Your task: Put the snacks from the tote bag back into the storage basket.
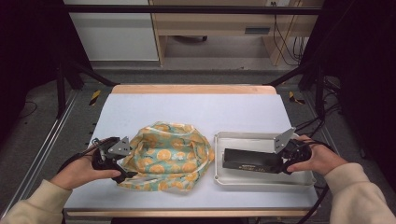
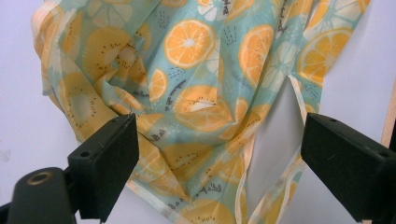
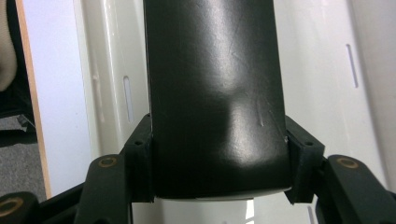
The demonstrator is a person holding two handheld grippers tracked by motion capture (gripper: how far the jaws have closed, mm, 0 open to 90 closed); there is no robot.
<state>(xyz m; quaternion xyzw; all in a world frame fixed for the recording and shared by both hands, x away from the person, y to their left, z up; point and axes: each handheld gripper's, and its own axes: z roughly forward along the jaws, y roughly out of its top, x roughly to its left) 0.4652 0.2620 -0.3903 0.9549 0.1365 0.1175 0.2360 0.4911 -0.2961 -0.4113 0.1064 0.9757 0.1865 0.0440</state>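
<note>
A crumpled cloth point(image 1: 168, 156) printed with orange slices on pale teal lies left of centre on the table. My left gripper point(image 1: 127, 161) sits at its left edge, open. In the left gripper view, folds of the cloth point(image 2: 201, 93) lie between and beyond the wide-apart jaws of the left gripper point(image 2: 219, 128), and the pads do not press it. A long black box point(image 1: 250, 159) lies lengthwise in a white tray point(image 1: 261, 179). My right gripper point(image 1: 281, 161) is shut on its right end. In the right gripper view, the right gripper point(image 3: 219, 135) clamps both sides of the glossy box point(image 3: 215, 84) over the tray point(image 3: 322, 70).
The pale table top point(image 1: 196, 109) stretches bare behind the cloth and tray, with a wooden edge point(image 1: 191, 88) at the far side. Black frame posts point(image 1: 60, 70) stand off both far corners. Cables trail from each gripper toward the near edge.
</note>
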